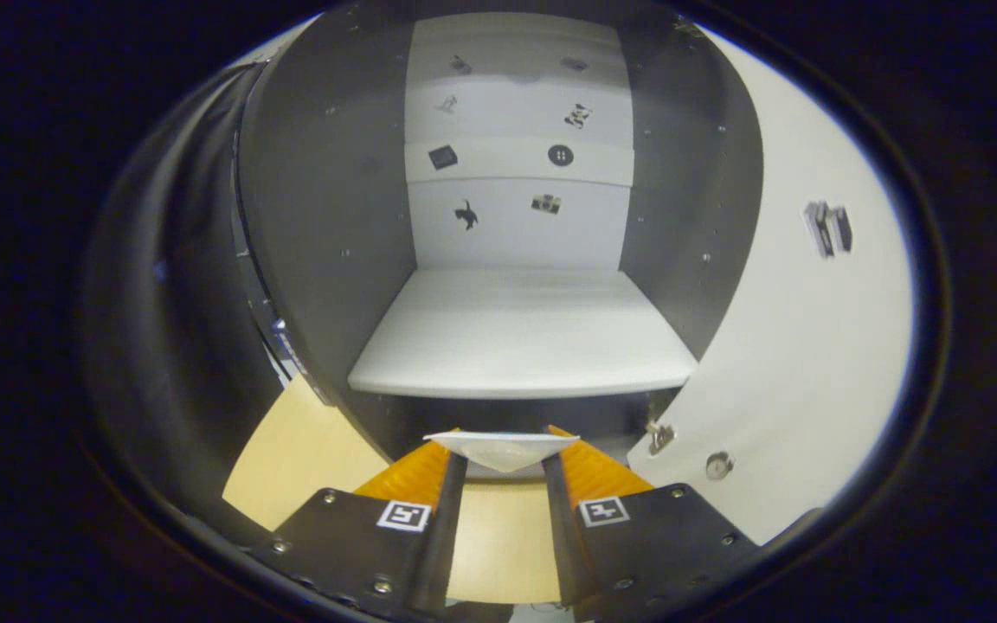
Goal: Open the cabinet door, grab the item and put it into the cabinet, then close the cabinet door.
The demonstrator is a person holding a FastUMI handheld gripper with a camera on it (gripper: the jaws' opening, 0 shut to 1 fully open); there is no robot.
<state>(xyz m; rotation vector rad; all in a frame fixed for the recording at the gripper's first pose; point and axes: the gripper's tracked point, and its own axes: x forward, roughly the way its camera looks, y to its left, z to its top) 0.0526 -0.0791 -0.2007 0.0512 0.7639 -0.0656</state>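
Observation:
The cabinet stands open straight ahead, with dark grey side walls and a white shelf inside. Its white door is swung out to the right, with a small round knob near its lower edge. My gripper is held just in front of the shelf's front edge and a little below it. Both orange fingers press on a flat white item that spans the gap between their tips. The item's underside is hidden.
The cabinet's white back wall carries several small dark stickers. A light wooden tabletop lies under the gripper. A small metal latch sits at the door's inner lower corner. Dark cloth hangs to the left of the cabinet.

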